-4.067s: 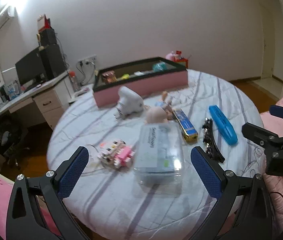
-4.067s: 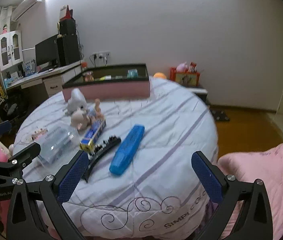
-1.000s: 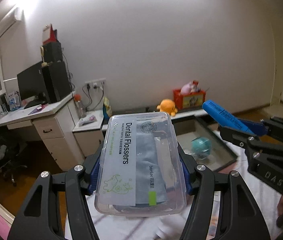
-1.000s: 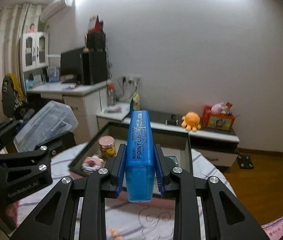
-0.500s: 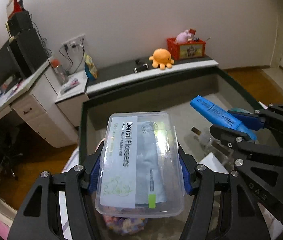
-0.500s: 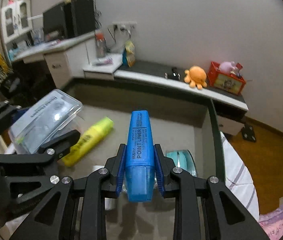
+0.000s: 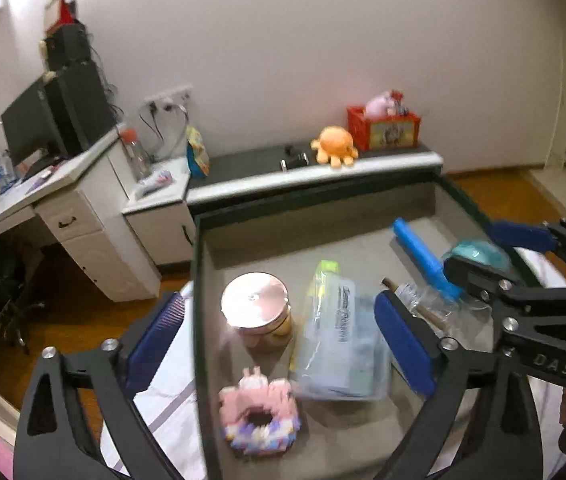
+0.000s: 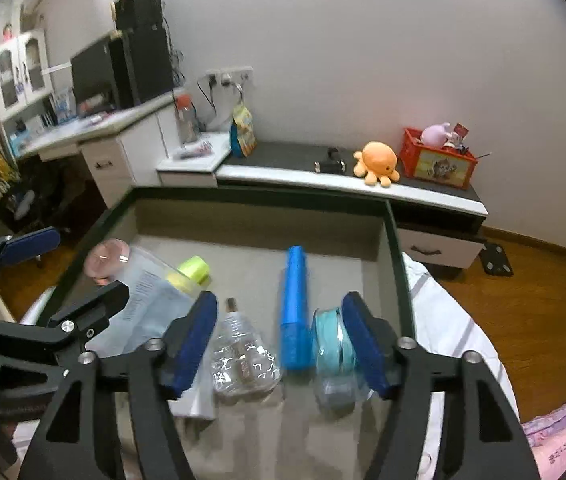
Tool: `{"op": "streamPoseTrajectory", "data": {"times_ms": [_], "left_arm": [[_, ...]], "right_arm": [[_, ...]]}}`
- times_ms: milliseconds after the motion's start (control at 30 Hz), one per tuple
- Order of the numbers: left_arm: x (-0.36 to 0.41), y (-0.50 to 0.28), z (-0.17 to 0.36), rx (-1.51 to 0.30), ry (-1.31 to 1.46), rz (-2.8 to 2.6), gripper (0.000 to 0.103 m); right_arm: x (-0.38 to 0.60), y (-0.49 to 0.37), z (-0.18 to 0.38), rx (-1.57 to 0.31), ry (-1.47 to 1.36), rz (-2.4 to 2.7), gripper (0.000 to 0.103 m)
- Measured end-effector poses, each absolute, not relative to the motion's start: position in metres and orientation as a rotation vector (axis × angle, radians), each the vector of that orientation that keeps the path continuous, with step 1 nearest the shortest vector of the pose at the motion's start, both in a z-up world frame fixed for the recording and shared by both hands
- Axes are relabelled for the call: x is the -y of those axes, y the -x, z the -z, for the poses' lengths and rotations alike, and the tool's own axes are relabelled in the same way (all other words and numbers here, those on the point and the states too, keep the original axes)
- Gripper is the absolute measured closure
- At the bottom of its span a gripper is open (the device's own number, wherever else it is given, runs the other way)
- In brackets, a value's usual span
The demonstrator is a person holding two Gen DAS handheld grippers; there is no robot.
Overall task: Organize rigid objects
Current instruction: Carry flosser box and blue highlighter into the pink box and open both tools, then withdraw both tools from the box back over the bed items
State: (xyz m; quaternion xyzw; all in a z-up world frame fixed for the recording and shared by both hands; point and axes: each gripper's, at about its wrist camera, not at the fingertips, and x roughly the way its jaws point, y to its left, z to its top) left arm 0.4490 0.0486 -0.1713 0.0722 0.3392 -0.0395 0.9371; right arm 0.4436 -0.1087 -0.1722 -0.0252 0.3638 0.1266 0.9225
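Both claws have just been opening and are spread: clear plastic floss box [image 7: 339,344] is seen loose below left claw [image 7: 279,340], blue marker [image 8: 296,312] below right claw [image 8: 281,344], inside dark-rimmed tray [image 8: 397,264].

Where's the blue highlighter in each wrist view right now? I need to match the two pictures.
Left wrist: blue highlighter lies right of centre in the bin, beyond the right gripper.
Right wrist: highlighter lies centre, between the open jaws, untouched.
Shared landmark: orange octopus plush on the shelf behind.
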Motion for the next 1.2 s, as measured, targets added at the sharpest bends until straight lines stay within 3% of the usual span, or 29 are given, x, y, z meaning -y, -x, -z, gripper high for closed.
{"op": "streamPoseTrajectory", "data": {"times_ms": [100, 533, 600, 1200], "left_arm": [[-0.055, -0.414, 0.150, -0.611, -0.123, 0.067, 0.000], [-0.065, -0.249, 0.094, -0.330, -0.058, 0.006, 0.000], [-0.064, -0.226, 0.091, -0.294, -0.059, 0.002, 0.000], [-0.043, -0.106, 0.086, -0.162, -0.081, -0.037, 0.000]], "right_arm": [[0.112, -0.415, 0.152, -0.683, 0.053, -0.258, 0.022], [0.114, -0.257, 0.090, -0.405, 0.023, -0.307, 0.012], [0.114, -0.232, 0.086, -0.361, 0.030, -0.291, 0.000], [0.124, -0.103, 0.081, -0.181, 0.013, -0.244, 0.000]]}}
